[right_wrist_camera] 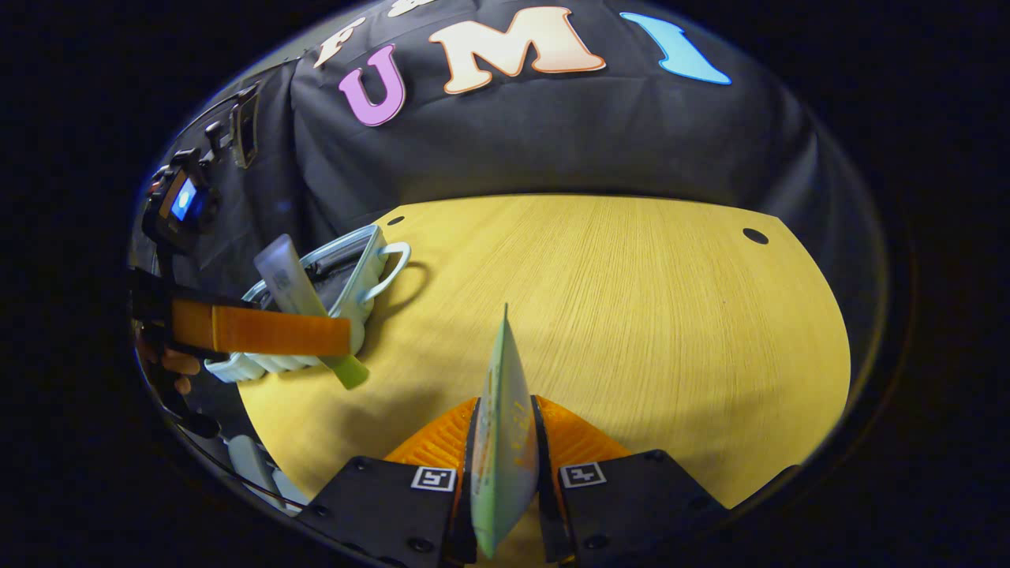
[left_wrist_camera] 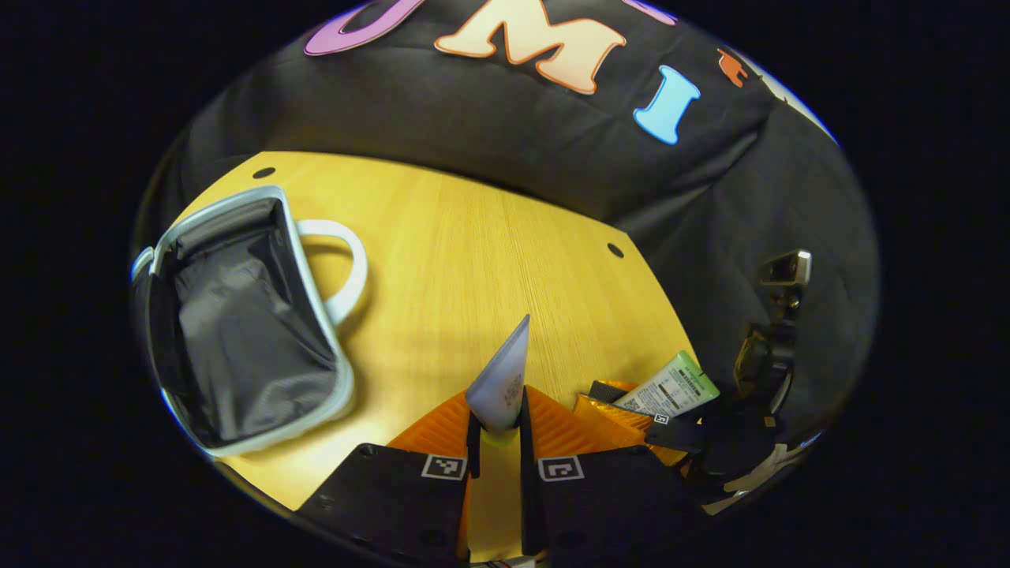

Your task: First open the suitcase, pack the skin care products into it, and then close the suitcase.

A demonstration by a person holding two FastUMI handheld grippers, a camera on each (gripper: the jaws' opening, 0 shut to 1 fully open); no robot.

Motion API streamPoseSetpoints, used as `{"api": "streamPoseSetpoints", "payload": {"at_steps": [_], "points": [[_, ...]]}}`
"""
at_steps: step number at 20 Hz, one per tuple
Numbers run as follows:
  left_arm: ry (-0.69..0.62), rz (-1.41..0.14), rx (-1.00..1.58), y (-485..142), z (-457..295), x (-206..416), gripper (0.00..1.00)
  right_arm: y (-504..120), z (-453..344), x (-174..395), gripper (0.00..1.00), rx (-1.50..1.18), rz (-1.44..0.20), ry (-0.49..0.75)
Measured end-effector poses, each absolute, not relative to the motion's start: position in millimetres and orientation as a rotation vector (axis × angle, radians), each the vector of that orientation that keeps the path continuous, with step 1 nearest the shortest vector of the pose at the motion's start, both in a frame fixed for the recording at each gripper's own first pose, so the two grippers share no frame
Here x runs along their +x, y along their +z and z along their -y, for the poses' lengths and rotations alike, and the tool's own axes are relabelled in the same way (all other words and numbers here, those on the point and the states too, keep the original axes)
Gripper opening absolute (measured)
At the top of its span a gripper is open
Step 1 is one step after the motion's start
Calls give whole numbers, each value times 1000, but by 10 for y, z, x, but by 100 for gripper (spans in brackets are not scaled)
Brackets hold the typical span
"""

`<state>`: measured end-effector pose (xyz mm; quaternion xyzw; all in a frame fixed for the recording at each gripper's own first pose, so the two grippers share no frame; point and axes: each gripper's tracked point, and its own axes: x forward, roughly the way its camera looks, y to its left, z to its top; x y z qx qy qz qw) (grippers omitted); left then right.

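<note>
small pale grey suitcase with a white loop handle (left_wrist_camera: 252, 315) lies open on the yellow wood-grain surface (left_wrist_camera: 473, 260), at the far left of the left gripper view; its inside is lined with dark crinkled fabric and no product can be seen in it from this angle; the handle rests flat on the surface on the side nearer the centre; in the right gripper view the same suitcase (right_wrist_camera: 355, 272) sits at the left edge of the surface (right_wrist_camera: 631, 315), partly behind the other claw.

left claw (left_wrist_camera: 497, 430) is closed onto a pale lilac-grey soft tube (left_wrist_camera: 501, 375), both fingers pressing its lower part, the flat crimped end pointing up and away; in the right gripper view this tube (right_wrist_camera: 288, 288) hangs tilted just in front of the suitcase, its green cap (right_wrist_camera: 347, 371) pointing down toward the surface; a hand (right_wrist_camera: 170, 367) shows behind that claw (right_wrist_camera: 316, 335).

right claw (right_wrist_camera: 505, 465) is clamped on a pale green flat tube (right_wrist_camera: 501, 442) seen edge-on, crimped end upward, above bare surface well to the right of the suitcase; in the left gripper view this green tube (left_wrist_camera: 671, 386) shows at lower right, held in the other claw (left_wrist_camera: 631, 410), beyond the surface edge.
</note>
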<state>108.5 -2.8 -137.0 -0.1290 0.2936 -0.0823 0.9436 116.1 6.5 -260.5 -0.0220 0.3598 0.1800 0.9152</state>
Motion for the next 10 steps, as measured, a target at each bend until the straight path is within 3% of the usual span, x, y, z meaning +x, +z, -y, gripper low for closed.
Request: {"api": "streamPoseSetpoints", "payload": {"at_steps": [4,6,7,8,10], "points": [[-93,-599,-291,-1085,-744,971,18,-2451,-306,1085,33,-62,-766,346],[-51,-663,-319,-1143,-1132,895,19,-2327,-512,1038,30,-39,-772,355],[-40,-703,-333,-1192,-1262,872,19,-2238,-608,1073,34,-41,-753,356],[-22,-743,-344,-1267,-1367,804,19,-2180,-706,1090,29,-54,-740,364],[38,-826,-336,-1485,-1678,710,18,-2076,-938,1136,33,-74,-723,386]]}}
